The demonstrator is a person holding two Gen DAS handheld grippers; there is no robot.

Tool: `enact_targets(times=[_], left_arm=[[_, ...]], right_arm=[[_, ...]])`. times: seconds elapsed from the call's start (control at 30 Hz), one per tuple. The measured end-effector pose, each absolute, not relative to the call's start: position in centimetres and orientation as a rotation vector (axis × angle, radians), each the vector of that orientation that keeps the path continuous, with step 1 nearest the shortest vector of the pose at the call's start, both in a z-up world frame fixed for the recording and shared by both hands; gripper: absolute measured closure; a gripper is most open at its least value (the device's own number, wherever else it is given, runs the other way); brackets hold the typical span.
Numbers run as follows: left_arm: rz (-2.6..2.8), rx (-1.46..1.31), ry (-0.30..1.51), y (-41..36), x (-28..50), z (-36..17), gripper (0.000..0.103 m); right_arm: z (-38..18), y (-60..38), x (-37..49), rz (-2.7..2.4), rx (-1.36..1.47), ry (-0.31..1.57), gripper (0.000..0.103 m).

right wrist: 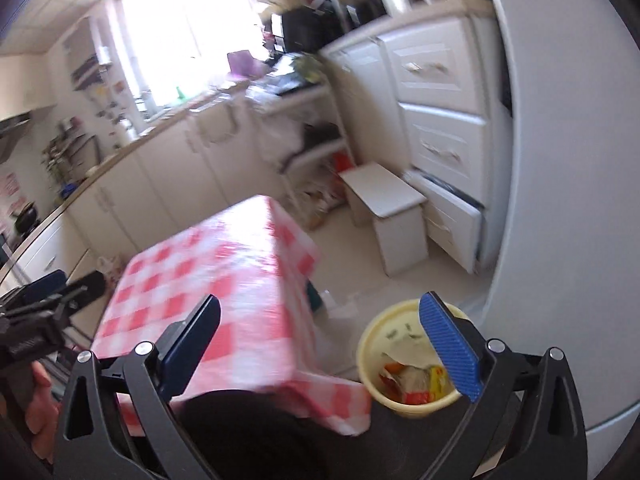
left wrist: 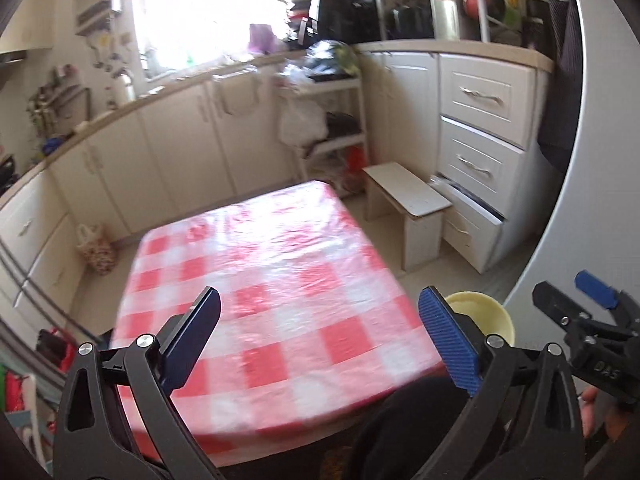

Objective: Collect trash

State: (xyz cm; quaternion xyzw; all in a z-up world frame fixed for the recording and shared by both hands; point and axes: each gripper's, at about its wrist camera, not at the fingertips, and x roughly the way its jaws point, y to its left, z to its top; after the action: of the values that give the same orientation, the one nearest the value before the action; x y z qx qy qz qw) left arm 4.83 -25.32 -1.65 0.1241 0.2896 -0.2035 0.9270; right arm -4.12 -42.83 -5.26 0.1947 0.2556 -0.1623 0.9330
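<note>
A pale yellow bin [right wrist: 404,360] stands on the floor to the right of the table and holds crumpled wrappers [right wrist: 416,380]. Its rim also shows in the left wrist view [left wrist: 484,312] behind my left gripper's right finger. My left gripper [left wrist: 320,340] is open and empty above the near part of the red-and-white checked table [left wrist: 280,272]. My right gripper [right wrist: 320,344] is open and empty, over the table's right edge, with its right finger above the bin. No loose trash shows on the tablecloth.
A small white stool [right wrist: 384,200] stands beyond the bin, next to white drawers [right wrist: 440,120], one partly pulled out. A white shelf rack [left wrist: 332,128] and kitchen cabinets [left wrist: 180,152] lie behind the table. A large white appliance wall [right wrist: 560,200] is at the right.
</note>
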Motion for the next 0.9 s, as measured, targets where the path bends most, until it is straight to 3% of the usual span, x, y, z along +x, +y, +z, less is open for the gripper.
enact_targets(times=[0.37, 0.6, 0.9], left_arm=[[-0.27, 0.127, 0.532, -13.2, 1.2, 1.6, 0.007], [-0.188, 0.098, 0.415, -9.4, -1.2, 3.4, 0.007], [-0.159, 0.063, 0.434, -7.1, -1.1, 3.7, 0.007]], right_arm=[[0.7, -31.5, -4.6, -0.177, 0.182, 0.403, 0.007], [2.1, -28.8, -4.6, -0.148, 0.143, 0.387, 0.007], [2.7, -27.4, -4.1, -0.138, 0.112, 0.376, 0.007]])
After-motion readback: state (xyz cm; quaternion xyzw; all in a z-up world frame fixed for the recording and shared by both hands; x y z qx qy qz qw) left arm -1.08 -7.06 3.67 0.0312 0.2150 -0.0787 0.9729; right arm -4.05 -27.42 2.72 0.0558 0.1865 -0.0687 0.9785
